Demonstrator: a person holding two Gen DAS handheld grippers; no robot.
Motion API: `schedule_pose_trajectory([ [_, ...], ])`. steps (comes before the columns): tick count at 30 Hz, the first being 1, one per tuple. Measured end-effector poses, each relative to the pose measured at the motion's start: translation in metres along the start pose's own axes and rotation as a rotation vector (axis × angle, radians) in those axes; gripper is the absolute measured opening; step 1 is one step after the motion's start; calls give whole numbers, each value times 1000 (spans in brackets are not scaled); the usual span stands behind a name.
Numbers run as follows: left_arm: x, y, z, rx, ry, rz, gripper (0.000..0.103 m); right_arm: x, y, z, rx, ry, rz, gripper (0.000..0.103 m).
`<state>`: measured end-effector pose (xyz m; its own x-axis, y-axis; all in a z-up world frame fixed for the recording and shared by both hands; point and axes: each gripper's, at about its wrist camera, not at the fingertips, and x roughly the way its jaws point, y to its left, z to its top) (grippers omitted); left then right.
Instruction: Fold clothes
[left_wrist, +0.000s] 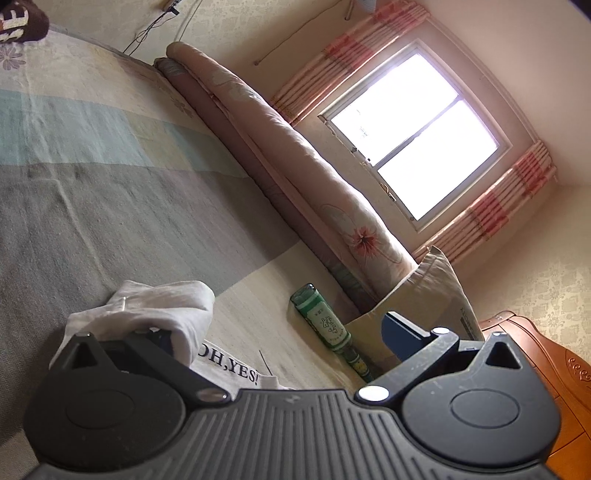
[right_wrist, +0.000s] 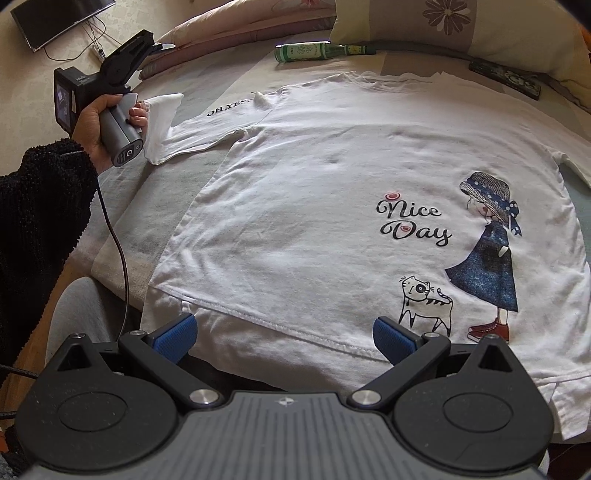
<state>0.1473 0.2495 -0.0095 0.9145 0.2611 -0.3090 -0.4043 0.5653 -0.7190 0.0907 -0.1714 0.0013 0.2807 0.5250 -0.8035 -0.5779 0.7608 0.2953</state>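
Observation:
A white long-sleeved T-shirt (right_wrist: 314, 192) lies flat on the bed, print side up, with "Nice Day", a girl and a cat on it. My right gripper (right_wrist: 284, 334) is open, its blue pads (right_wrist: 177, 332) spread just above the shirt's hem. The left sleeve (right_wrist: 199, 125), printed "OH,YES!", stretches out toward a hand holding my left gripper (right_wrist: 147, 48). In the left wrist view my left gripper (left_wrist: 280, 332) is open. The bunched sleeve end (left_wrist: 155, 310) covers its left finger, and only the right blue pad (left_wrist: 402, 332) shows.
A green bottle (right_wrist: 310, 51) lies on the bed near a pillow (right_wrist: 461, 33), with a dark flat object (right_wrist: 506, 79) beside it. A rolled floral quilt (left_wrist: 295, 166) runs along the far side under the window. Orange wooden furniture (left_wrist: 543, 362) stands at the right. A cable (right_wrist: 118, 251) hangs from the left gripper's handle.

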Motion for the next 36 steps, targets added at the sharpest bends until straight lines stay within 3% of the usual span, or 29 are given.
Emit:
schedule_pose_trajectory([
  [14, 17, -56, -33, 52, 72, -67, 102, -11, -20, -3, 47, -29, 1, 103],
  [18, 24, -70, -45, 56, 99, -90, 102, -15, -27, -4, 57, -15, -50, 103],
  [36, 52, -140, -96, 119, 172, -179, 102, -19, -60, -4, 75, -22, -47, 103],
])
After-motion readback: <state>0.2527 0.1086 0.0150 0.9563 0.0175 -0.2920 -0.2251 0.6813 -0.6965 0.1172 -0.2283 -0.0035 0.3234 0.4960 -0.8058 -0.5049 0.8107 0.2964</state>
